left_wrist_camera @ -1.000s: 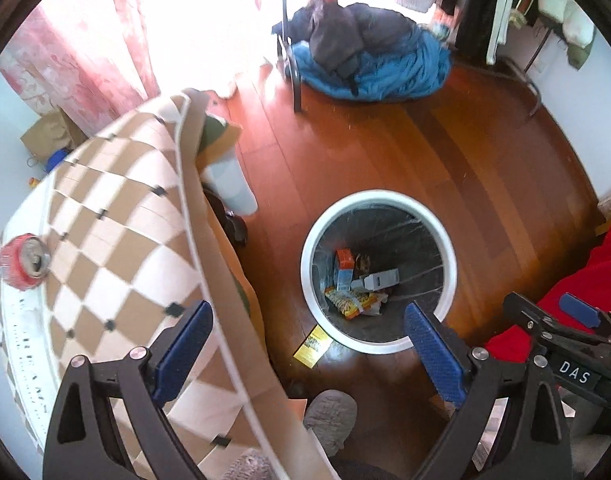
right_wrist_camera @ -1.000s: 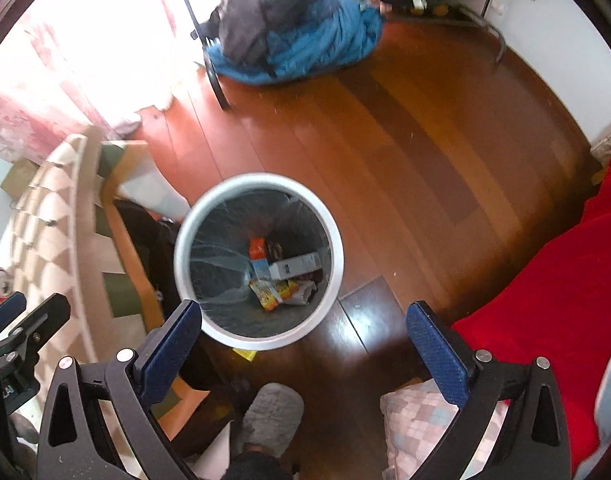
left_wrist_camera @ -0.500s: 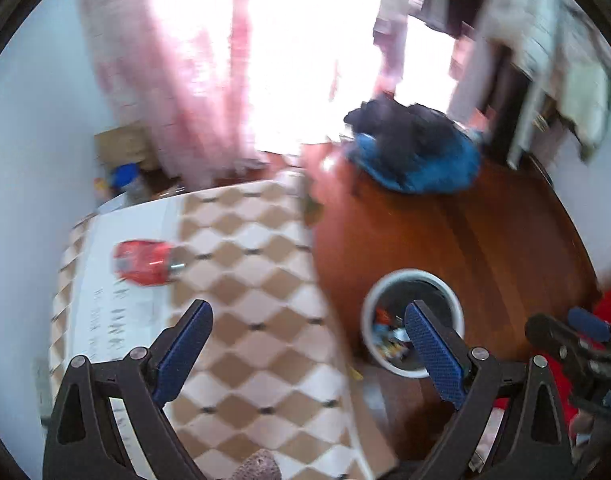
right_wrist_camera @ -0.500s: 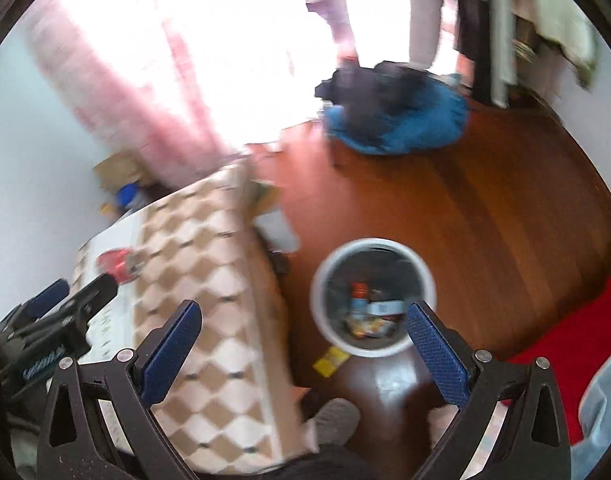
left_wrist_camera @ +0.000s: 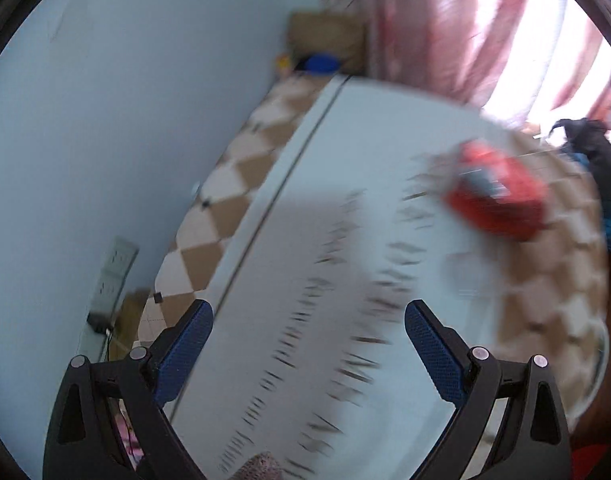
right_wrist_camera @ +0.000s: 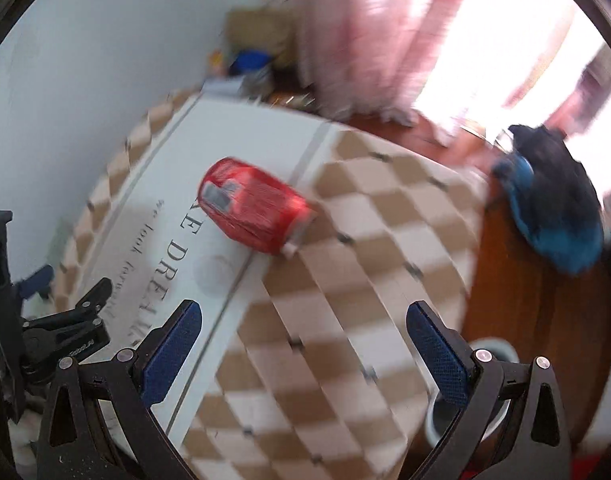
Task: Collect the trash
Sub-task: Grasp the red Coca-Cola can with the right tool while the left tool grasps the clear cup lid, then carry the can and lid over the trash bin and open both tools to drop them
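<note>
A crushed red drink can (right_wrist_camera: pixel 254 211) lies on its side on the table's white and tan checked cloth (right_wrist_camera: pixel 365 216). In the left wrist view the same can (left_wrist_camera: pixel 495 196) is a red blur at the upper right. My right gripper (right_wrist_camera: pixel 304 350) hangs open above the cloth, with the can ahead and a little left of its fingers. My left gripper (left_wrist_camera: pixel 308 346) is open over the white printed strip of the cloth, the can well ahead to its right. The white rim of the trash bin (right_wrist_camera: pixel 491 350) peeks out behind the right finger at the table's edge.
A pale wall (left_wrist_camera: pixel 105 120) runs along the table's left side, with a socket strip (left_wrist_camera: pixel 113 276) low on it. Pink curtains (right_wrist_camera: pixel 361 28) and a cardboard box (right_wrist_camera: pixel 261 36) stand beyond the table. A blue and black pile of clothes (right_wrist_camera: pixel 557 204) lies on the wooden floor.
Both grippers have swung left from over the bin and floor to over the table. The red can now lies much nearer and larger ahead. Both stay open and hold nothing.
</note>
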Demonstrator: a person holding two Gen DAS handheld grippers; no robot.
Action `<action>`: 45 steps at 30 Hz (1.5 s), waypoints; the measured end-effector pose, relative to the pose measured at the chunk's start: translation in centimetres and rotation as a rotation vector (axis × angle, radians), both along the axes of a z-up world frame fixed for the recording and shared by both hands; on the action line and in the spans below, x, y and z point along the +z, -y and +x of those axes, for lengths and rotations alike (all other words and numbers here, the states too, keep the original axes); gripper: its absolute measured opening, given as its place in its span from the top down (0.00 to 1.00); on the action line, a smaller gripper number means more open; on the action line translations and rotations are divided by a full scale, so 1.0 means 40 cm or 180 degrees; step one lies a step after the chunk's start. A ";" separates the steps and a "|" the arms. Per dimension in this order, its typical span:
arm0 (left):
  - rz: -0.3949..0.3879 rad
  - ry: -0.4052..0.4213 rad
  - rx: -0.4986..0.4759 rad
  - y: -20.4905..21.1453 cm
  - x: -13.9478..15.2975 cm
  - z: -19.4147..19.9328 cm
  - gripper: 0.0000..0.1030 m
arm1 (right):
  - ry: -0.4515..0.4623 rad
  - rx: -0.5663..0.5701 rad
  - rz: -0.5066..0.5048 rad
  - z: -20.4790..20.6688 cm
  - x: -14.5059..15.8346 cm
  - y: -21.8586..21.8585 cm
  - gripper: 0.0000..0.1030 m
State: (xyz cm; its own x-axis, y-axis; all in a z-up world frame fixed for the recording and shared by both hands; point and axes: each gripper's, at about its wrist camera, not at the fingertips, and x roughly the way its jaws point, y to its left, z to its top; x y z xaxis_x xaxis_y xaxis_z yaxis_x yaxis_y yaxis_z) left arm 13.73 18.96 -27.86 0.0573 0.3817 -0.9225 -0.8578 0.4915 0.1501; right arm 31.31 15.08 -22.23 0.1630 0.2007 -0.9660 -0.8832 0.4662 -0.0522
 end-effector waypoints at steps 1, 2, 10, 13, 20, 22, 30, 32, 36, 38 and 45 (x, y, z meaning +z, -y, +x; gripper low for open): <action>-0.0057 -0.0038 0.0053 -0.030 -0.036 -0.012 0.05 | 0.0033 0.0091 -0.0081 0.005 -0.027 -0.031 0.00; -0.0091 -0.0068 0.0083 -0.050 -0.060 -0.016 0.05 | 0.0066 0.0251 -0.0224 0.002 -0.065 -0.090 0.00; -0.0240 -0.0110 0.0116 -0.138 -0.173 -0.029 0.05 | 0.0086 0.0764 -0.0943 0.021 -0.287 -0.307 0.00; -0.0254 -0.0091 0.0084 -0.147 -0.172 -0.019 0.05 | -0.0025 0.0653 -0.0859 0.035 -0.310 -0.325 0.08; -0.0142 0.0008 -0.0173 -0.113 -0.116 0.025 0.05 | -0.0133 0.0110 -0.0617 0.099 -0.290 -0.232 0.09; -0.0178 0.0204 -0.0304 -0.081 -0.088 0.039 0.05 | -0.0178 -0.0211 -0.0503 0.135 -0.267 -0.156 0.09; -0.0531 0.0494 -0.1052 0.067 -0.084 0.182 0.06 | -0.0377 -0.1038 -0.0194 0.198 -0.248 0.137 0.09; -0.0536 0.0409 -0.1144 0.082 -0.109 0.210 0.07 | -0.0413 -0.1129 -0.0169 0.196 -0.258 0.170 0.09; -0.0483 0.0262 -0.1203 0.106 -0.134 0.249 0.55 | -0.0410 -0.1245 -0.0105 0.193 -0.250 0.229 0.09; -0.0471 0.0321 -0.1216 0.110 -0.119 0.248 0.65 | -0.0381 -0.1231 -0.0057 0.188 -0.237 0.243 0.09; -0.0113 0.0417 -0.1227 0.153 -0.007 0.194 0.65 | -0.0319 -0.1204 0.0280 0.142 -0.138 0.296 0.09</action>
State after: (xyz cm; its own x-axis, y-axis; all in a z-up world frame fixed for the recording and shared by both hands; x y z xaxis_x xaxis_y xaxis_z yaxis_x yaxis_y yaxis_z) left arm 21.51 12.83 -28.14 0.3077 0.2775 -0.9101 -0.6205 0.7837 0.0291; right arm 36.99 3.22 -27.73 0.1471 0.2272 -0.9627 -0.6470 0.7583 0.0801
